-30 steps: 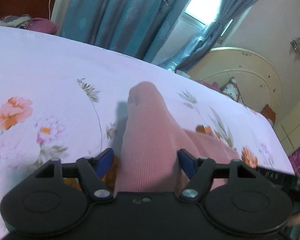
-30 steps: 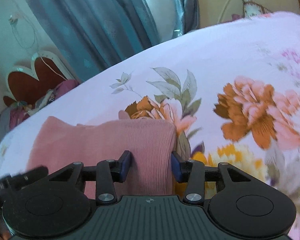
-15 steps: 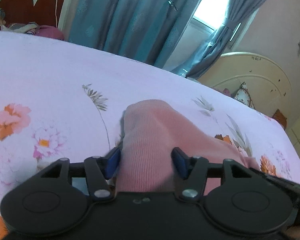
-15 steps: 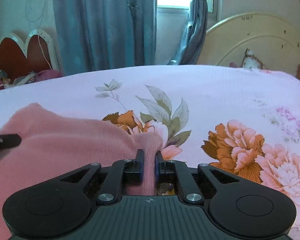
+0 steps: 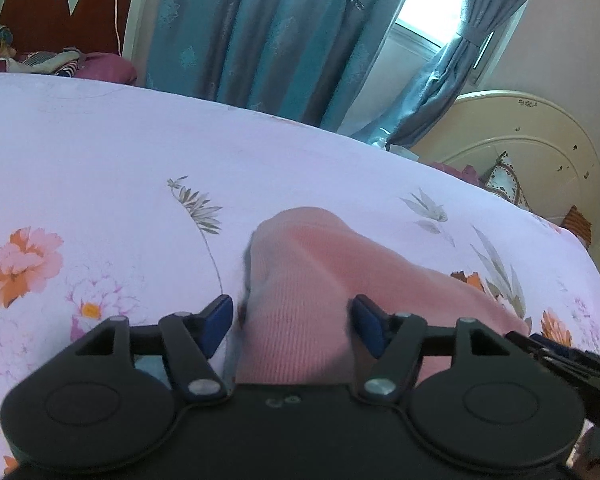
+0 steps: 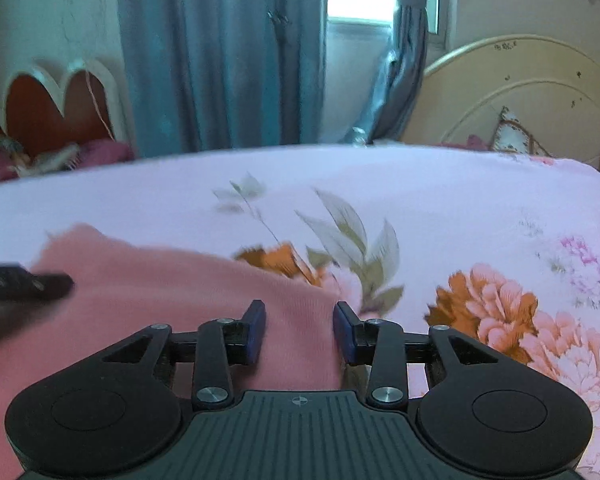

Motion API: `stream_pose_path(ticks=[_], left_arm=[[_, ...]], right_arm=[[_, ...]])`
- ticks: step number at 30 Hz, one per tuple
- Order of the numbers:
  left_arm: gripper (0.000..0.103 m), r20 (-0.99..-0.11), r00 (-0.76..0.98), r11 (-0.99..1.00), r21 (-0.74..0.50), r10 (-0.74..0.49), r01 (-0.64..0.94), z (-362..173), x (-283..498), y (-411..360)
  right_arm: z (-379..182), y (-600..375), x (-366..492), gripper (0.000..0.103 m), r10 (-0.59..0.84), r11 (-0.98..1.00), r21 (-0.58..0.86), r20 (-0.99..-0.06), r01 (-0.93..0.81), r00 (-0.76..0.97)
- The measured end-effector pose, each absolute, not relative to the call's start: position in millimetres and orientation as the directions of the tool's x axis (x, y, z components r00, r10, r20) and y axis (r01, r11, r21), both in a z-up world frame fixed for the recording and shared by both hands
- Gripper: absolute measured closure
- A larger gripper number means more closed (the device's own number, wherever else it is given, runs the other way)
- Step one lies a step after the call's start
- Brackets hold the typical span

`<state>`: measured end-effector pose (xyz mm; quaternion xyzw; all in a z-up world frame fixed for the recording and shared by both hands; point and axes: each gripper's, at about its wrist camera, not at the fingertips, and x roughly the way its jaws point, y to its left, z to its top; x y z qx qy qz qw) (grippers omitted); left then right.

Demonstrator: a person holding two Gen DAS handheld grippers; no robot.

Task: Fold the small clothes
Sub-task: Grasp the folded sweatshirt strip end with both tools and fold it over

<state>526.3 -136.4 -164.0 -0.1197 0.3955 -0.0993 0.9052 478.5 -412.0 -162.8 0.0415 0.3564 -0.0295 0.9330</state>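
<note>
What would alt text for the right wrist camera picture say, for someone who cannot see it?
A handheld right gripper hovers over a pink ribbed garment on a floral bedsheet, its blue-padded jaws opening with the cloth's corner between them. The left gripper's tip pokes in at the left; blue curtains hang behind.

Bedsheet [image 5: 100, 152] open beyond pink garment [image 5: 300, 280] (headboard [image 6: 520, 92] far).

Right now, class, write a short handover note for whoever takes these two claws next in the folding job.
Left claw: opening, pads clear of the pink garment that lies between them.
Right claw: opening, the garment's right corner between its pads, not pressed.
Garment: on the floral bedsheet, humped at its far end.
Done: one fold seems laid, both claws releasing.
Left: check edges, flatten, fold again if needed.
</note>
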Motion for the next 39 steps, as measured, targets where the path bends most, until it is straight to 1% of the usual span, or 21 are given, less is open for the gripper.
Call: stream_pose_path(ticks=[2,3,4,7,9,14,18,21,22,23,24,26,29,30,32,34,35,39], left_arm=[[0.035,-0.697,0.663,0.952,-0.294,-0.273,0.083,-164,527,-136],[0.035,-0.698,0.663,0.953,-0.292,-0.270,0.081,-164,527,-137],[0.035,-0.699,0.663,0.954,-0.287,-0.267,0.081,-163,527,-136],[0.035,-0.696,0.668,0.956,-0.281,-0.264,0.086,-158,521,-135],[0.037,-0.691,0.669,0.953,-0.289,-0.274,0.092,-153,517,-132],[0.037,-0.670,0.685,0.951,-0.288,-0.286,0.115,-140,495,-123],[0.037,-0.650,0.697,0.949,-0.275,-0.302,0.155,-130,466,-115],[0.037,-0.648,0.699,0.950,-0.260,-0.303,0.171,-129,440,-108],[0.037,-0.651,0.698,0.951,-0.258,-0.300,0.169,-131,432,-106],[0.037,-0.655,0.694,0.952,-0.258,-0.299,0.167,-133,427,-104],[0.037,-0.656,0.693,0.951,-0.263,-0.298,0.160,-136,421,-102],[0.036,-0.658,0.693,0.950,-0.281,-0.294,0.137,-140,414,-98],[0.036,-0.665,0.688,0.949,-0.293,-0.291,0.118,-146,409,-97],[0.036,-0.664,0.692,0.952,-0.282,-0.284,0.121,-147,409,-99],[0.037,-0.664,0.699,0.960,-0.247,-0.265,0.129,-145,410,-105],[0.038,-0.670,0.693,0.959,-0.256,-0.266,0.120,-141,408,-103],[0.041,-0.669,0.689,0.955,-0.272,-0.278,0.122,-138,406,-100],[0.041,-0.665,0.688,0.953,-0.262,-0.291,0.150,-131,386,-91]], right_arm=[[-171,-420,483,0.065,-0.058,0.990,0.052,-0.685,0.128,0.726],[-174,-427,483,0.065,-0.032,0.984,0.105,-0.690,0.144,0.723],[-173,-430,482,0.065,-0.026,0.980,0.125,-0.693,0.156,0.721],[-161,-422,473,0.065,-0.047,0.991,0.061,-0.673,0.119,0.738],[-150,-425,461,0.065,-0.015,0.990,0.096,-0.651,0.102,0.759],[-127,-426,433,0.065,0.035,0.988,0.139,-0.618,0.066,0.785],[-116,-416,403,0.065,0.074,0.991,0.137,-0.611,0.013,0.788],[-117,-406,380,0.065,0.115,0.989,0.147,-0.625,-0.029,0.772],[-120,-400,372,0.067,0.122,0.989,0.139,-0.637,-0.043,0.761],[-123,-397,367,0.074,0.125,0.990,0.133,-0.644,-0.051,0.755],[-127,-392,360,0.076,0.122,0.991,0.120,-0.653,-0.058,0.747],[-137,-386,353,0.076,0.100,0.995,0.079,-0.662,-0.064,0.743],[-154,-381,352,0.077,0.014,0.996,-0.053,-0.670,-0.067,0.742],[-158,-384,355,0.076,0.016,0.997,-0.047,-0.675,-0.064,0.738],[-160,-395,359,0.076,0.040,0.999,0.022,-0.689,-0.033,0.724],[-155,-401,358,0.076,0.052,0.998,0.058,-0.695,-0.016,0.717],[-150,-403,354,0.076,0.060,0.997,0.074,-0.689,-0.013,0.722],[-131,-406,322,0.076,0.100,0.993,0.108,-0.669,-0.038,0.737]])
